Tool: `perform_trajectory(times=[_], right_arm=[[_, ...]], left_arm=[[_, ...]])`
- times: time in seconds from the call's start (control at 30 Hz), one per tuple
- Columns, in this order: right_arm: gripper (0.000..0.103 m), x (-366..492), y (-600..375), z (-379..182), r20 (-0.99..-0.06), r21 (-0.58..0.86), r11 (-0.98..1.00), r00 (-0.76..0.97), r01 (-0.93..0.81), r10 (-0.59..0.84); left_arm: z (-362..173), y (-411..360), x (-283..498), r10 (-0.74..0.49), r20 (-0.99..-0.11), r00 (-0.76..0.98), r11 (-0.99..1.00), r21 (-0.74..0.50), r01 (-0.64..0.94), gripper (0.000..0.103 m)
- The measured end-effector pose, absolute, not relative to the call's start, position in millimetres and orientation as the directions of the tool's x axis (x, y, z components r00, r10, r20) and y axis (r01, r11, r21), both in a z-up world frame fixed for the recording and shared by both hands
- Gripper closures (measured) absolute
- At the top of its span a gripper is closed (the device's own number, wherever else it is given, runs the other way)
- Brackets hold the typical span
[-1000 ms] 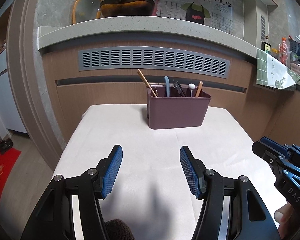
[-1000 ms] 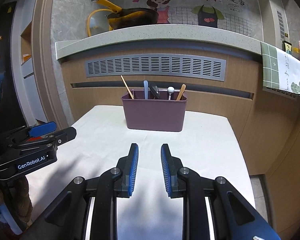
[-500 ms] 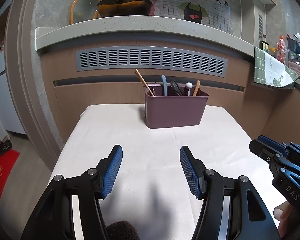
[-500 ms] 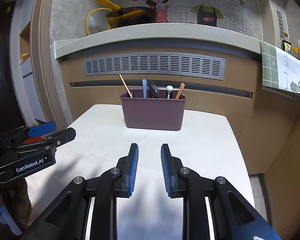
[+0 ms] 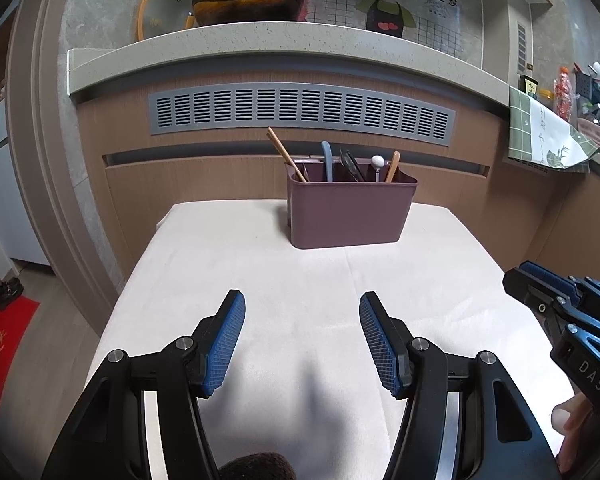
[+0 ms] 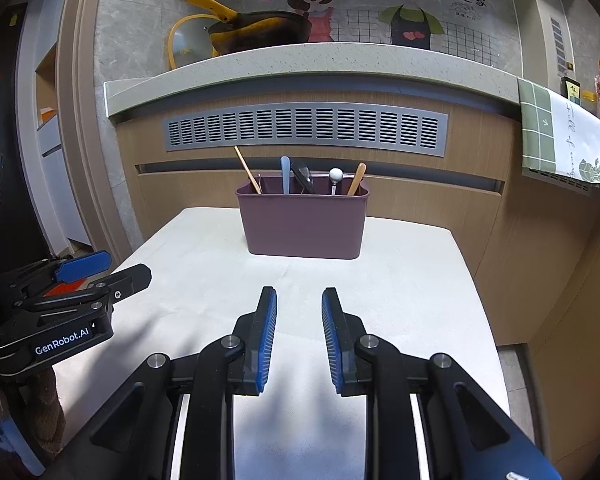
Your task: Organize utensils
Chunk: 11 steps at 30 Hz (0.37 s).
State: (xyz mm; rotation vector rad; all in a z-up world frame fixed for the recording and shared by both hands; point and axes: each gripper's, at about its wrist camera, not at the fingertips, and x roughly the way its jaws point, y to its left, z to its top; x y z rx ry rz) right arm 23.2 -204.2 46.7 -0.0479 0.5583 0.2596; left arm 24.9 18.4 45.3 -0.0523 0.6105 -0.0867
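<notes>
on white table (image 5: 260, 264), one caddy (image 5: 350, 216) holds five utensils; left gripper (image 5: 302, 312) wide, right gripper (image 6: 299, 312) narrowly parted, both empty.

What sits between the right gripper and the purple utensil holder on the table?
Nothing visible. Only bare white tablecloth lies between the right gripper and the purple utensil holder. The left gripper is off to the side.

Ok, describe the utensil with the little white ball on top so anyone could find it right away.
At the far end of the white table stands a mauve utensil holder. The ball-topped utensil rises from its right half, between the black utensils and a tan wooden handle; it alone has a thin metal stem ending in a round white knob.
</notes>
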Motion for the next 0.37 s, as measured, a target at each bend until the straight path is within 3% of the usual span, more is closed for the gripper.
perform_trajectory(times=[0.37], right_arm=[[0.081, 24.8, -203.3, 47.9, -0.530, 0.022, 0.970, 0.820, -0.240, 0.215]], left_arm=[[42.8, 22.6, 26.0, -0.083, -0.558, 0.825, 0.996, -0.083, 0.044, 0.043]])
